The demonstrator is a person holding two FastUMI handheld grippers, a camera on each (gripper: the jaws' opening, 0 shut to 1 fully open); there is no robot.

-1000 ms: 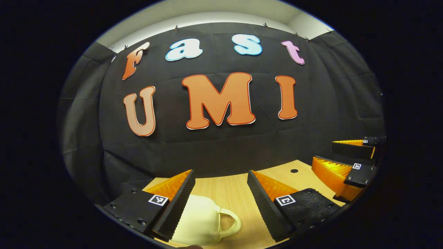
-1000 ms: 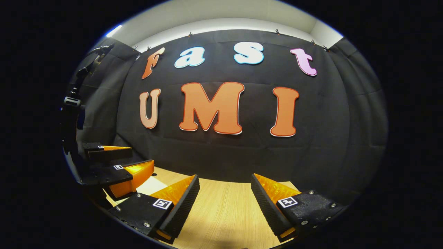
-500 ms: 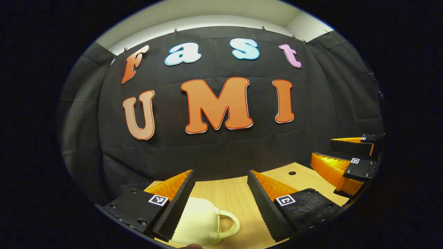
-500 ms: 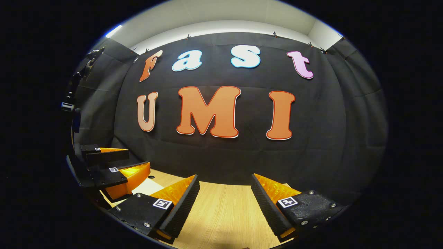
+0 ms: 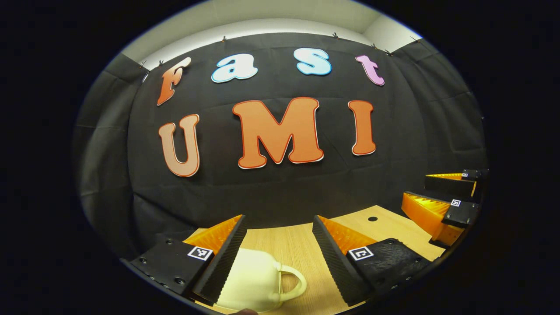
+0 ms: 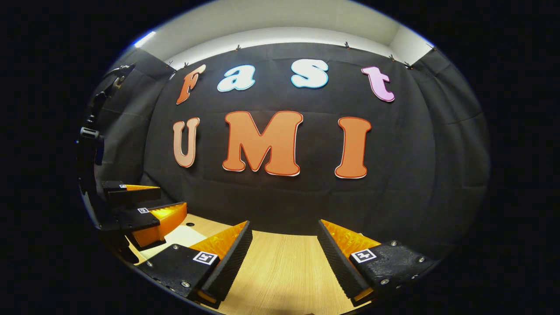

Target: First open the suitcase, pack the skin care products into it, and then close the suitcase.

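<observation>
Left gripper [image 5: 278, 245], at the bottom middle of the left gripper view: fingers wide apart, holding nothing. Just below, a cream mug [image 5: 256, 282] on the wooden table [image 5: 286, 238], handle to the right, partly behind the left finger. Touching or not, cannot tell. Right gripper [image 5: 437, 197] at the right edge, fingers apart.

Right gripper [image 6: 284, 249], at the bottom middle of the right gripper view: fingers wide apart, bare table [image 6: 284, 271] between. Left gripper [image 6: 144, 203] at the left edge. Suitcase and skin care products: nowhere to point to.
</observation>
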